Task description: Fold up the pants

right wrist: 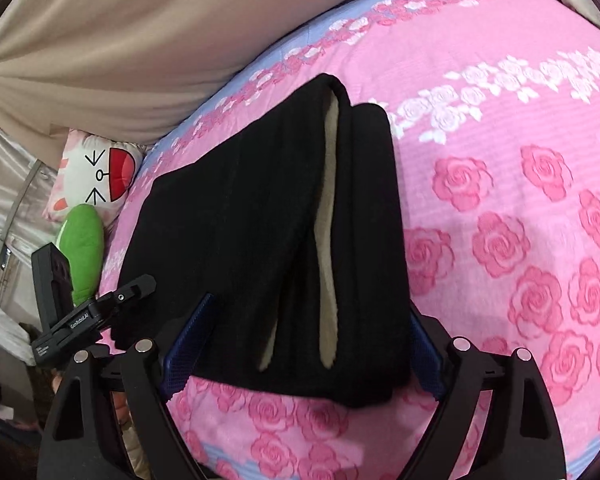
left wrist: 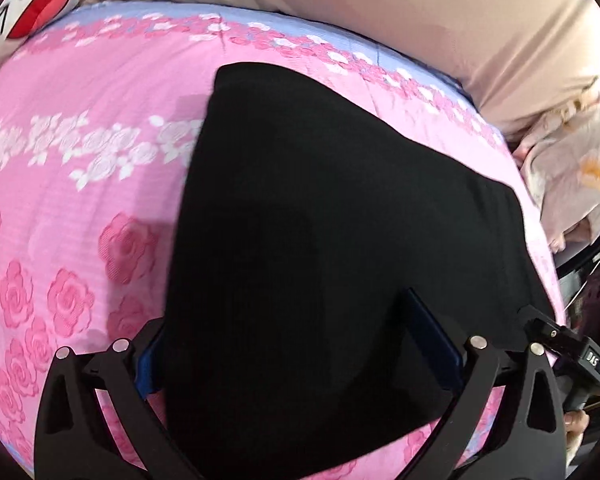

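Note:
Black pants (right wrist: pixel 260 232) lie folded into a long stack on a pink rose-patterned blanket (right wrist: pixel 520 200), with strips of beige lining showing along the folds. My right gripper (right wrist: pixel 306 348) is open and hangs over the near end of the stack, one blue-padded finger on each side, the pads apart from the cloth. In the left wrist view the pants (left wrist: pixel 320 220) are a broad dark slab. My left gripper (left wrist: pixel 292 352) stands open just over their near edge, jaws wide apart. The left unit's black body (right wrist: pixel 92 312) shows at the stack's left edge.
A cartoon-face pillow (right wrist: pixel 100 176) and a green plush toy (right wrist: pixel 84 248) lie off the blanket's left edge. A beige sheet (right wrist: pixel 140 40) runs along the far side. Pale floral bedding (left wrist: pixel 580 168) is bunched at the right, past the blanket's edge.

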A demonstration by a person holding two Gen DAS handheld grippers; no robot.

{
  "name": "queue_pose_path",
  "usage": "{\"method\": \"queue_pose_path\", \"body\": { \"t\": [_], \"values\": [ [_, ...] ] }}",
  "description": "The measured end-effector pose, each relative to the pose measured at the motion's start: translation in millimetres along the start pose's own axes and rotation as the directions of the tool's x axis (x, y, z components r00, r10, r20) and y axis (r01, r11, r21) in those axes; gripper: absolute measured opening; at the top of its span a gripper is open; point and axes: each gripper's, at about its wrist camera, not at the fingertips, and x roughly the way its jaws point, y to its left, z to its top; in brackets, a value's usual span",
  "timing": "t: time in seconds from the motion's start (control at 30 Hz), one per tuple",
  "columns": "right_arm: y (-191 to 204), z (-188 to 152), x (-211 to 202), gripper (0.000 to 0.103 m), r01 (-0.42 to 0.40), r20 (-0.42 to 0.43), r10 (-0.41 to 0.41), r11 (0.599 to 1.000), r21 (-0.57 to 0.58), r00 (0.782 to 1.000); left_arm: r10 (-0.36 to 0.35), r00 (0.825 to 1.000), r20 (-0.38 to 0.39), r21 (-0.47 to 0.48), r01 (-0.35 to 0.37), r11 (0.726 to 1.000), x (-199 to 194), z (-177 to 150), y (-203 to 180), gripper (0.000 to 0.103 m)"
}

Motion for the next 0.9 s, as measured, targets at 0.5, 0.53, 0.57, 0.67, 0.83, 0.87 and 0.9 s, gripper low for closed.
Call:
{"method": "queue_pose_path", "body": {
  "t": [0.5, 0.53, 0.57, 0.67, 0.83, 0.87, 0.9],
  "values": [
    [38, -6, -52, 0.036, -0.031, 0.056, 0.038, 0.994, -0.109, 0.998, -0.044, 0.999, -0.010, 0.060, 0.044, 0.997, -61, -22, -11, 0.033],
    [36, -11, -55, 0.036, -0.023, 0.046, 0.028, 0.994, -0.103, 0.999, -0.048, 0.999, -0.018, 0.060, 0.049, 0.997, -62, -26, -10, 0.033],
    [33, -17, -55, 0.037, -0.015, 0.028, 0.018, 0.995, -0.100, 0.999, -0.044, 0.998, -0.033, 0.065, 0.046, 0.997, -62, -33, -10, 0.034],
    [15, -32, -43, 0.049, 0.016, -0.016, -0.018, 0.998, -0.067, 1.000, -0.006, 0.999, -0.054, 0.043, 0.008, 0.999, -49, -43, -5, 0.051],
    [-3, -39, -32, 0.068, 0.035, -0.007, -0.036, 0.999, -0.008, 0.999, 0.099, 0.995, -0.029, 0.015, -0.099, 0.995, -38, -46, -3, 0.092],
    [-4, -39, -31, 0.070, 0.033, -0.008, -0.033, 0.999, -0.011, 0.999, 0.105, 0.994, -0.030, 0.016, -0.105, 0.994, -35, -47, -4, 0.095],
    [-2, -39, -29, 0.071, 0.032, -0.011, -0.032, 0.999, -0.016, 0.999, 0.101, 0.994, -0.036, 0.012, -0.101, 0.995, -33, -48, -3, 0.096]
  ]
}}
